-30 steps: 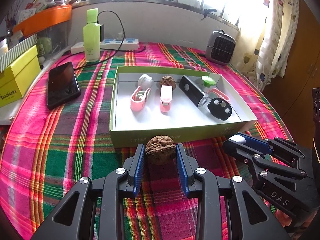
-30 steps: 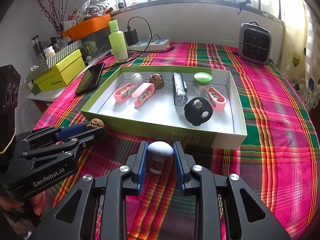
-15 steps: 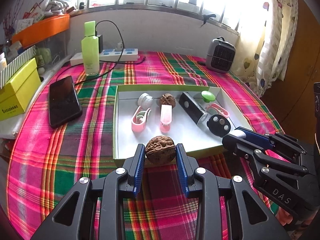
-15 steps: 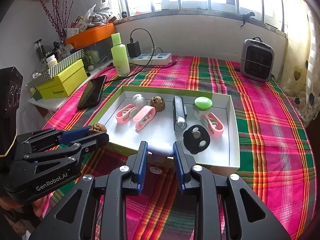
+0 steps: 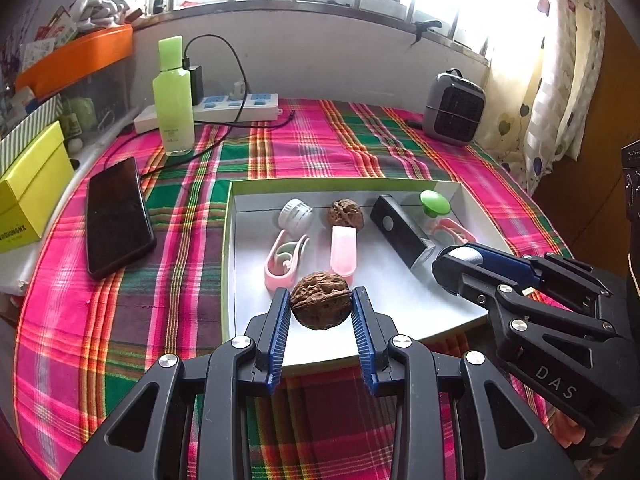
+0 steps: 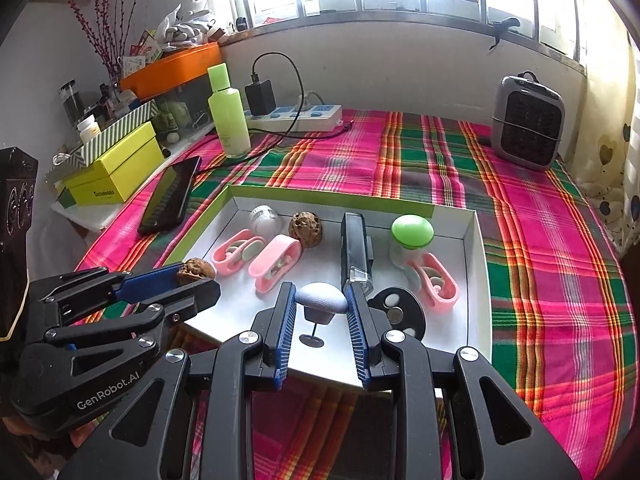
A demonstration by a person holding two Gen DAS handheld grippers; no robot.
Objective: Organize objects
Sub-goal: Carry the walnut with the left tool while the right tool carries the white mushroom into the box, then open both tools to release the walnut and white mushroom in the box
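My left gripper (image 5: 320,306) is shut on a brown walnut (image 5: 320,306), held above the near left part of the white tray (image 5: 400,312) with its green rim. To its right, my right gripper (image 6: 321,304) is shut on a grey mushroom-shaped knob (image 6: 322,303) with a thin stem and small foot, hanging over the tray's near edge. In the right wrist view the left gripper (image 6: 196,276) shows at the left with the walnut (image 6: 195,273). Inside the tray lie a second walnut (image 5: 346,213), two pink clips (image 5: 284,258), a pink case (image 5: 344,254), a white cap (image 5: 295,213), a black bar (image 5: 402,234), a green-capped piece (image 6: 412,232) and a black disc (image 6: 398,312).
A black phone (image 5: 116,216) lies left of the tray on the plaid cloth (image 5: 120,320). Behind stand a green bottle (image 5: 173,100), a power strip (image 5: 236,108) with cable, and a small grey heater (image 5: 454,110). A yellow box (image 5: 28,192) sits at far left; curtains hang at right.
Both grippers have moved forward and slightly up, from in front of the tray to over its near part, each still holding its object.
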